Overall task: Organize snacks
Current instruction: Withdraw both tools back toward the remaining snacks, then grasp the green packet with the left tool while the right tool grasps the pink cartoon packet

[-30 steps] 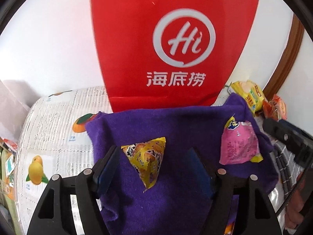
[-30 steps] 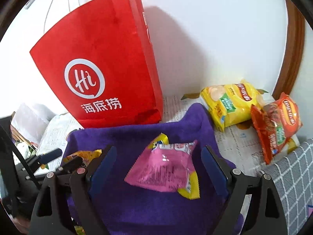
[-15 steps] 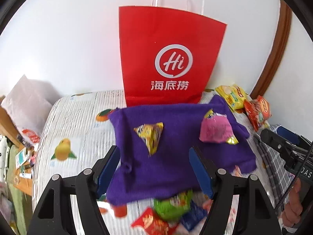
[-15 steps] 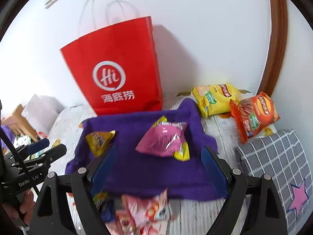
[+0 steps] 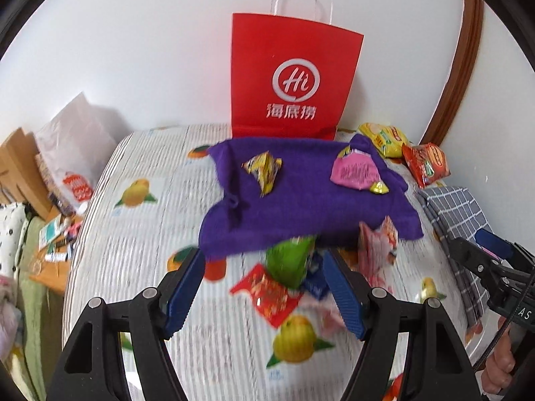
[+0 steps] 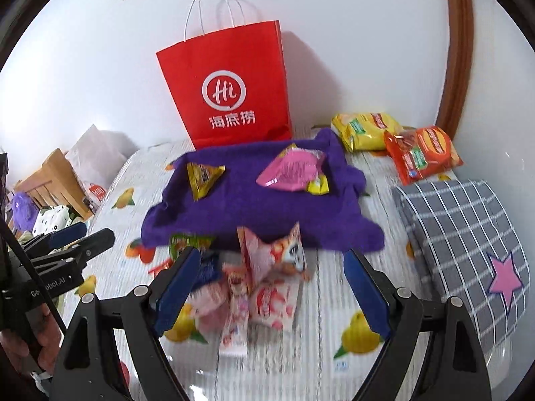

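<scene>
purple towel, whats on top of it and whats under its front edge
On the purple towel lie a yellow triangular packet and a pink packet. Its front edge partly hides a green packet; anything further beneath is hidden.

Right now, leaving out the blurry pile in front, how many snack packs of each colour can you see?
Yellow: 2 (yellow packet, yellow chip bag)
Pink: 1 (pink packet)
Orange: 1 (orange chip bag)
Total: 4

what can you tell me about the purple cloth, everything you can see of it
The purple cloth is a fuzzy, towel-like rectangle spread on the fruit-print table cover, its edges rumpled and slightly turned up. Its far edge meets the base of the red paper bag. A yellow triangular packet and a pink packet lie on it. A heap of small snacks sits at its near edge. Neither gripper touches it.
</scene>
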A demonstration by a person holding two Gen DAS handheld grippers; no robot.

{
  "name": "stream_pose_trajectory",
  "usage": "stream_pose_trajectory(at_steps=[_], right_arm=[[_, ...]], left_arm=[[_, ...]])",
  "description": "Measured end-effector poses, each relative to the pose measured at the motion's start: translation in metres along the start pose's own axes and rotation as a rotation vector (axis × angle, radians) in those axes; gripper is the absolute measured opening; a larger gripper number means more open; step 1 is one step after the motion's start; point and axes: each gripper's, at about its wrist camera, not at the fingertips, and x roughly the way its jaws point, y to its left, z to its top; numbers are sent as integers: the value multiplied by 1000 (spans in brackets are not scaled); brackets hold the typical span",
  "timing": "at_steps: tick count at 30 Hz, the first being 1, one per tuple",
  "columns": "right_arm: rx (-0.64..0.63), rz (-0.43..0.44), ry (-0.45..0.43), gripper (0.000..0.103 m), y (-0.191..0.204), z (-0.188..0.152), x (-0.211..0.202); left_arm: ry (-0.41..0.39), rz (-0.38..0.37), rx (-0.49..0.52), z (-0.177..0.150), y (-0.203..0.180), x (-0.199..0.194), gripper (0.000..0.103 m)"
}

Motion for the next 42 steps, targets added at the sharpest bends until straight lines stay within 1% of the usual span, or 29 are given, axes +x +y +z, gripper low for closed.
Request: stream_pose_trajectory(at_steps=[5,8,12,18,20,24,32,37,42], right_arm=[[21,-4,31,88,-4,-30,-4],[3,-33,31,88,-3,-41,-9],[-24,-77,4,88,-3,-48,-19],[-13,-110,-3,88,-11,-52,-20],[-11,-106,-1,88,-13,-53,-17],[-8,-39,31,87,-16,-52,-2],[2,25,66,87,-13,-44,48],[-2,4,100,87,-14,-30,83],[-6,22,109,87,-16,-19,108]], left_arm=[[13,26,-9,-28,12,-10,71],[12,30,-24,-38,20,-16,71],[-7,45,-20,-47,26,-27,71],[-11,21,-33,-50,27,-31,71],[-8,9,-32,-50,26,-28,71],[1,2,-33,-50,22,-18,71],[27,-20,-13,-47,12,22,71],[43,-54,-22,-40,10,47,71],[67,-81,-27,-29,4,76,71]])
